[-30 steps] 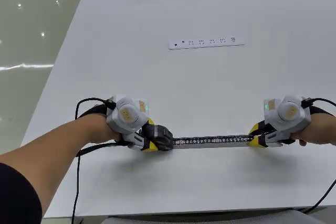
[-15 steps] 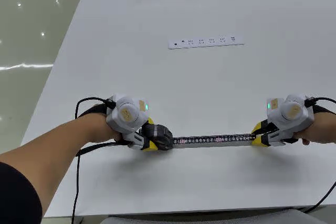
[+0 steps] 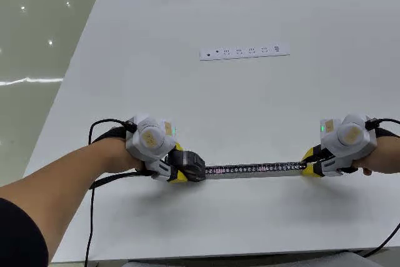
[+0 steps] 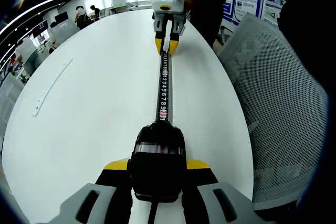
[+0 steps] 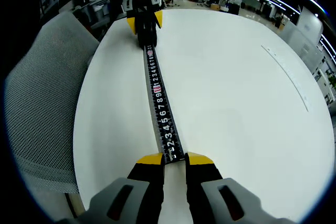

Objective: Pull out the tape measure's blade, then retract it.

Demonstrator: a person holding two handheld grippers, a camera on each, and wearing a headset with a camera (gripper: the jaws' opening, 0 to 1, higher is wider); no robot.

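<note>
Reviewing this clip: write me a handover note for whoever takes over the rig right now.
Left tongs: shut on the tape measure case, near the front edge of the white table.
Right tongs: shut on the free end of the blade, off to the right.
Blade: drawn out straight between the two tongs, numbers facing up.
Done: blade pulled out.
Left: guide the blade back into the case.

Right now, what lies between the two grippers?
The tape measure's blade, stretched from the case in the left gripper to the right gripper; head view shows it.
</note>
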